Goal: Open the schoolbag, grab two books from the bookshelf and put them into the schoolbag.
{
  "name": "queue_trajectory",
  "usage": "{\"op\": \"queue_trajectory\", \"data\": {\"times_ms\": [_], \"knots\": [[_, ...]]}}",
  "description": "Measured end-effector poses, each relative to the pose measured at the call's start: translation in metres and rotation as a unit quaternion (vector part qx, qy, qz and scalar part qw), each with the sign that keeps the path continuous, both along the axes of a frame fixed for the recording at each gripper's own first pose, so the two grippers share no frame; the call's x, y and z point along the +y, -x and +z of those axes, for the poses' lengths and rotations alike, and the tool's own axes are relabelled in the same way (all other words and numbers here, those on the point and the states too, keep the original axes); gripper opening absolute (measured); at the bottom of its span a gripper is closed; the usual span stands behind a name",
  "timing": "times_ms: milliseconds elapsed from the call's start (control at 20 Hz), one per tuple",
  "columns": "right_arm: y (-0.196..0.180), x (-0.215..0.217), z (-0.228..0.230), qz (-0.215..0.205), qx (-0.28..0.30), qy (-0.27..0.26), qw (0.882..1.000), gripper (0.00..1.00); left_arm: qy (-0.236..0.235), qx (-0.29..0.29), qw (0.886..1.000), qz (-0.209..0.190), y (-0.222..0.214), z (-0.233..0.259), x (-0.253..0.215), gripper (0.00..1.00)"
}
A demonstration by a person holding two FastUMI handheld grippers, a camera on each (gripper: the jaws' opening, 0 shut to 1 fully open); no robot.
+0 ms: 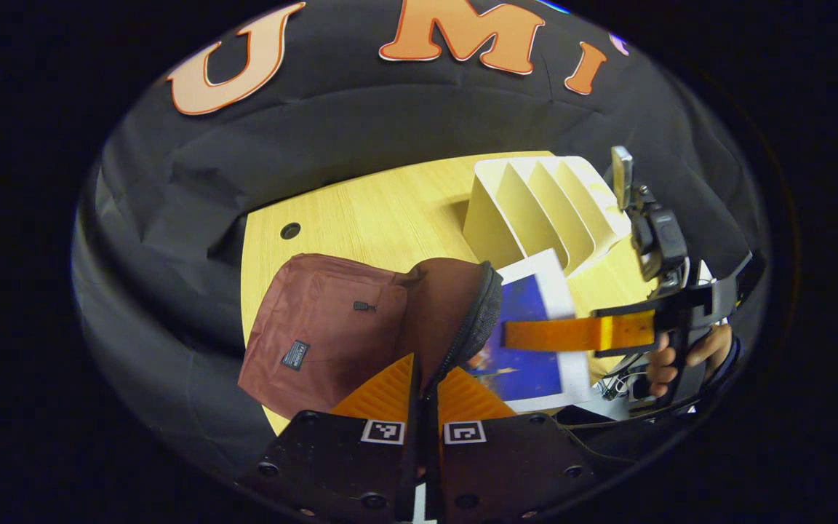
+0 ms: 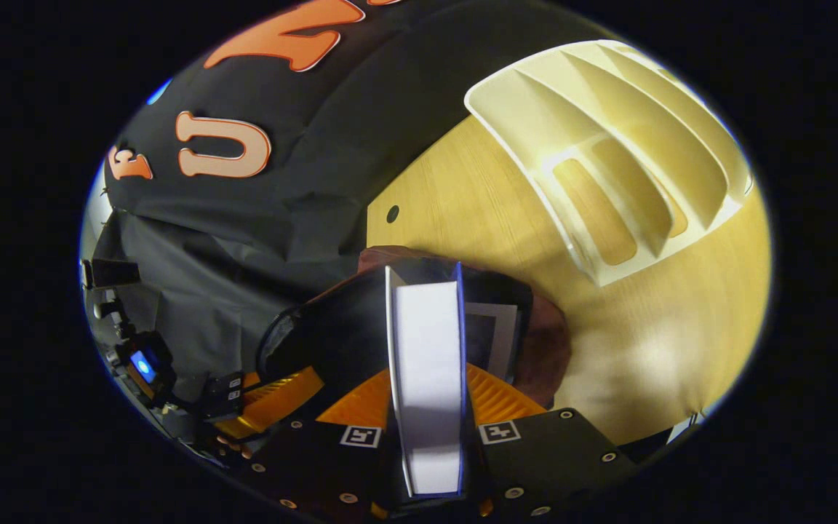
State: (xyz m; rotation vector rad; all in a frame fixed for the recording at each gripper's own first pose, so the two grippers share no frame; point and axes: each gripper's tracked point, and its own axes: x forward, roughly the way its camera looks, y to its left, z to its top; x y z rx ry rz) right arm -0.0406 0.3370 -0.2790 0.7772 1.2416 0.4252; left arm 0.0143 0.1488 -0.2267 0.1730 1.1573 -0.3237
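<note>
The left hand-held gripper (image 1: 420,378) was clamped on the zip rim of the schoolbag (image 1: 332,327), holding the mouth up and open. The right hand-held gripper (image 2: 426,397) was clamped on a book (image 2: 428,364), spine and page block upright between its fingers, the far end of the book just inside the bag's opening. In the left gripper view the same book (image 1: 528,342) showed a blue cover with a white border, half hidden behind the raised rim. A second pale edge sat inside the bag beyond it, probably the first book, though I could not be sure.

The risks, as I judged them: the bag was soft maroon fabric with a padded, mesh-lined rim, so it could sag or fold if the left grip slipped, and the book's stiff corner could then catch on the zip edge. The smooth cover could slide between the fingers if pushed against that edge. A hard push could also drag the light bag across the slick wooden tabletop (image 2: 666,349).

The bookshelf (image 2: 623,167), a cream rigid rack with slanted dividers, stood empty just behind the bag.
</note>
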Motion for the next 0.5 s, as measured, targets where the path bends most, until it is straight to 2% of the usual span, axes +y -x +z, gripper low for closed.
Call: {"op": "queue_trajectory", "data": {"times_ms": [200,350,400,450,500], "knots": [[0.003,0.024,-0.022,-0.028,0.018,-0.045,0.998,0.34,-0.001,-0.014,1.000,-0.023,-0.003,0.004,-0.010,0.05],[-0.001,0.037,-0.035,-0.046,0.008,-0.054,0.997,0.34,0.003,-0.016,0.999,-0.030,-0.005,0.003,-0.015,0.06],[-0.001,0.041,-0.040,-0.054,0.008,-0.062,0.997,0.23,0.004,-0.014,0.999,-0.033,-0.003,0.003,-0.017,0.06],[-0.001,0.047,-0.045,-0.056,0.003,-0.065,0.996,0.34,0.004,-0.014,0.999,-0.036,-0.003,0.002,-0.020,0.06],[0.001,0.053,-0.049,-0.057,0.000,-0.069,0.996,0.34,0.006,-0.012,0.999,-0.040,-0.002,0.002,-0.023,0.06]]}}
